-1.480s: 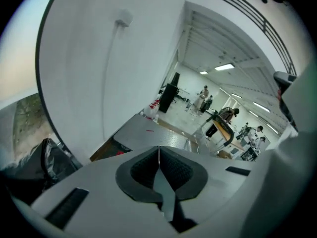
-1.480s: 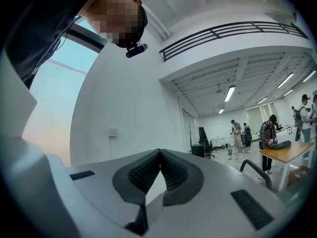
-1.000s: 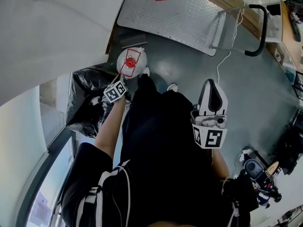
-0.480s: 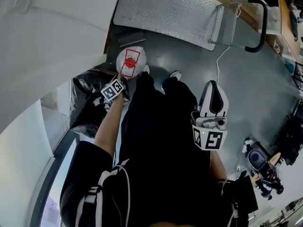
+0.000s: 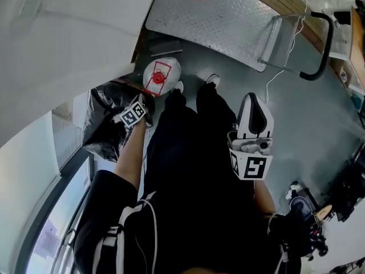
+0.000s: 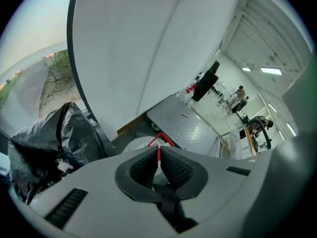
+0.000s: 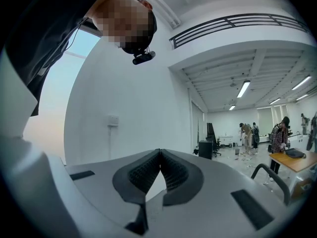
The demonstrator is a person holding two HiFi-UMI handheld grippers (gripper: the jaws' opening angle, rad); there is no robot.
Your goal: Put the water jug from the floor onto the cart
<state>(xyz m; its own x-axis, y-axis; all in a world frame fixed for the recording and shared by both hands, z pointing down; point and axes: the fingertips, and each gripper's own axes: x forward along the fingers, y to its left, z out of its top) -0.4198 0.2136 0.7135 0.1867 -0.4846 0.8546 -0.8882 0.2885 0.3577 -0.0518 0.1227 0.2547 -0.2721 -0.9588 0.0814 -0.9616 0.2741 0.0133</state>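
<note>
The water jug (image 5: 165, 73), white with a red cap and a thin red handle (image 5: 153, 88), stands on the grey floor by the wall, just short of the cart. My left gripper (image 5: 147, 99) points steeply down at it and is shut on the red handle (image 6: 159, 155); the strip shows between the pads, above the white jug top (image 6: 138, 145). The right gripper (image 5: 254, 110) is held level out in front of the person, shut (image 7: 159, 153), with nothing in it. The cart's steel deck (image 5: 222, 16) lies just beyond the jug.
A crumpled black plastic bag (image 5: 105, 119) lies left of the jug against the window frame. The cart's black push handle (image 5: 322, 44) rises at its right end. The person's legs and shoes (image 5: 212, 80) stand right of the jug. Clutter lies at the lower right (image 5: 302, 201).
The person's feet have stepped a little toward the cart and the right gripper has drifted with them. The left gripper stays shut on the jug's handle.
</note>
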